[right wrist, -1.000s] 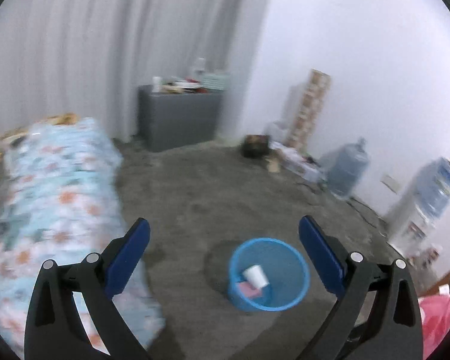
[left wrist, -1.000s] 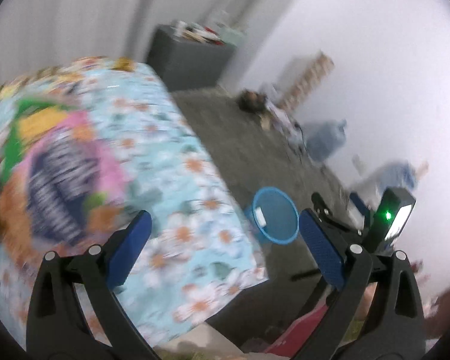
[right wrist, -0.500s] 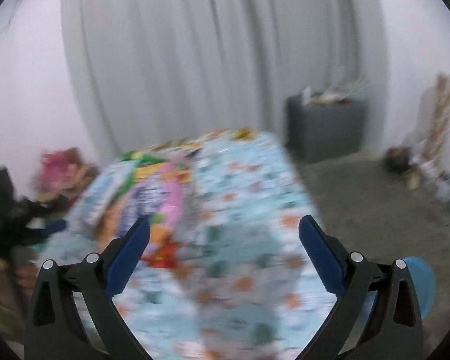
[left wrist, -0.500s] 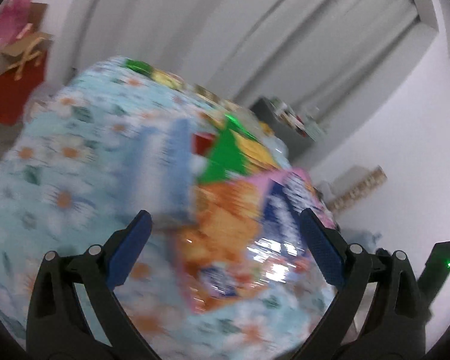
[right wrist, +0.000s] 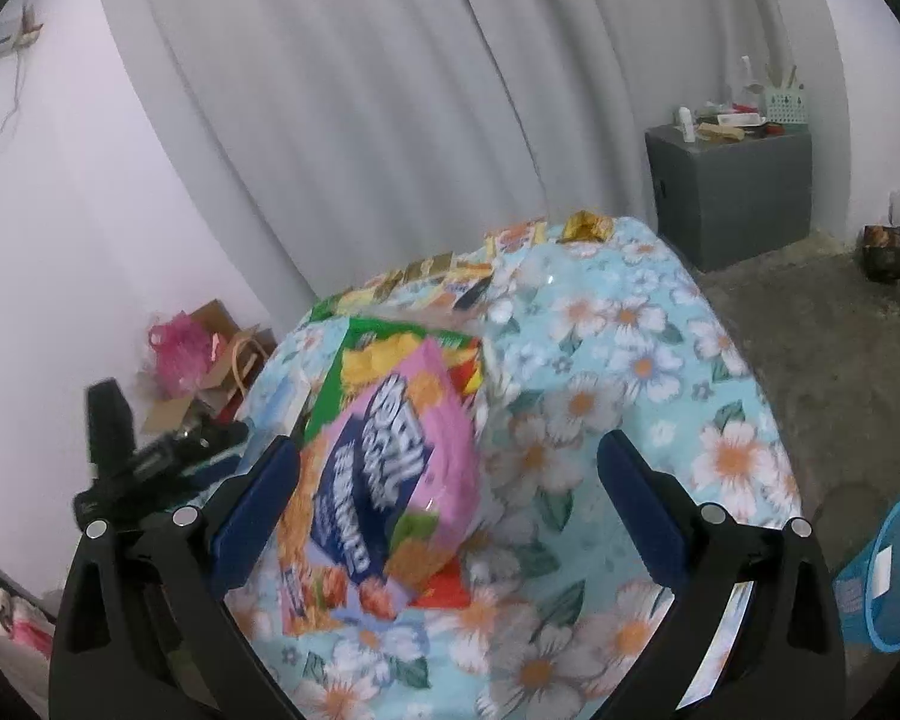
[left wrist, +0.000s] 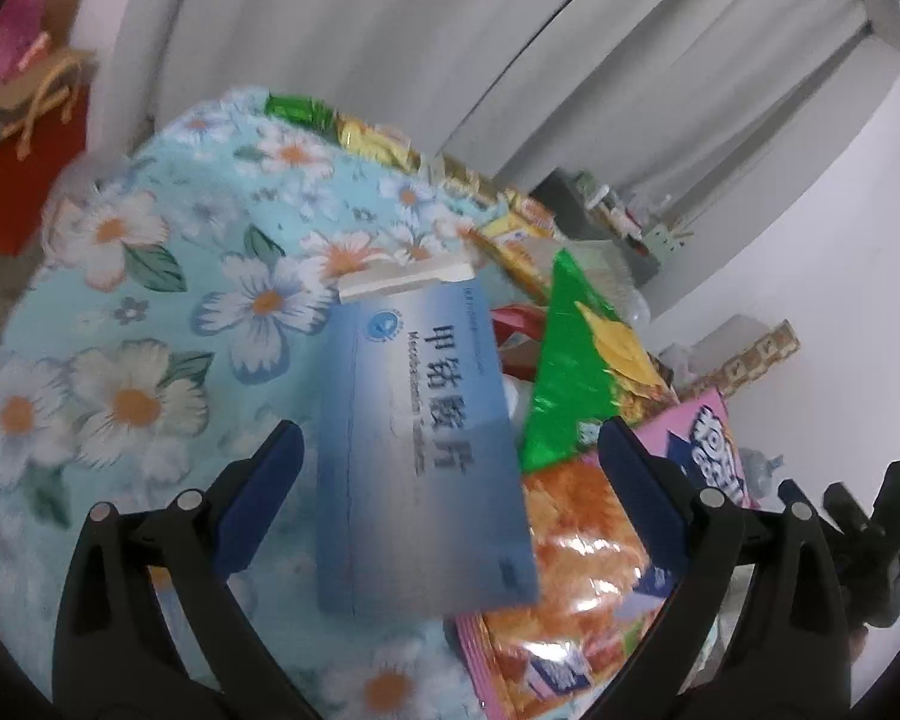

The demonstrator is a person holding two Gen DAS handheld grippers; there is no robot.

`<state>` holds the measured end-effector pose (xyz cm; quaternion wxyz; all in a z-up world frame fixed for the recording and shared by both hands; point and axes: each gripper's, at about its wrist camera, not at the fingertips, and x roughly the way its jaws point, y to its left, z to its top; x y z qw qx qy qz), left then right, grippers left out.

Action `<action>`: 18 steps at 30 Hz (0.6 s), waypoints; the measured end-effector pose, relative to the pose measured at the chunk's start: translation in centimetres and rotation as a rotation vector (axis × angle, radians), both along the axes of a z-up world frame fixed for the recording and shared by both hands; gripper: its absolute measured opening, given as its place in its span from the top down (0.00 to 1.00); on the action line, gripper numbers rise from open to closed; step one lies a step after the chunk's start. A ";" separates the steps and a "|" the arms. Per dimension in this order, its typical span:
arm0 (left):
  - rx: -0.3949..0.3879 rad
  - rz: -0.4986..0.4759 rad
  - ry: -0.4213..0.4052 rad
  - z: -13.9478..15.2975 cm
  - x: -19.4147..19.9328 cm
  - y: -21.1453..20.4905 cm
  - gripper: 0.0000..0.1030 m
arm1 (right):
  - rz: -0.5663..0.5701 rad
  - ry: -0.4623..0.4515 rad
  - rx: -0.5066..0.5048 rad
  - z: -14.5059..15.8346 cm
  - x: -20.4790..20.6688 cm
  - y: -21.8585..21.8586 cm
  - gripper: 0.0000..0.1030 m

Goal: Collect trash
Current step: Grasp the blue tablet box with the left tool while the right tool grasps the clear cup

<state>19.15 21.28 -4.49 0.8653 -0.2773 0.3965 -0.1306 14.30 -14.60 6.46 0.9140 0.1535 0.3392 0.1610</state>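
— left gripper [left wrist: 447,483] first: what's it doing?
— its blue fingers [left wrist: 261,495] stand wide apart with nothing between the pads. it hangs over a table under a floral cloth [left wrist: 150,312], and a flat blue medicine box [left wrist: 414,450] lies on the cloth right in the gap, touching neither finger

— and further right in that view?
— a green snack bag [left wrist: 576,372] overlaps the box's right edge, and a pink and orange snack bag [left wrist: 576,546] lies partly under the box's lower corner. more wrappers [left wrist: 390,141] line the far edge of the cloth. red gift bag [left wrist: 27,168] on the floor at far left

— right gripper [right wrist: 447,492]?
— also spread wide, gripping nothing. it hovers above the same cloth, with the pink snack bag between and below its fingers, closer to the left one. the other gripper's body shows at the left edge of this view

— anywhere for the trash?
— a blue bin [right wrist: 888,576] stands on the floor at the lower right, just beside the table, with a white scrap or two inside. a grey cabinet [right wrist: 732,192] sits against the curtain, well behind it
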 end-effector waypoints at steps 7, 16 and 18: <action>-0.077 -0.064 0.083 -2.1 2.5 -0.1 0.09 | 0.068 0.184 0.196 -1.2 9.8 -3.8 0.06; -0.092 -0.061 0.130 -3.6 3.2 0.5 0.28 | 0.034 0.298 0.069 -5.3 21.1 -2.7 0.06; -0.111 -0.060 0.136 -3.8 3.4 0.7 0.29 | 0.036 0.302 0.014 -6.1 22.6 -1.5 0.06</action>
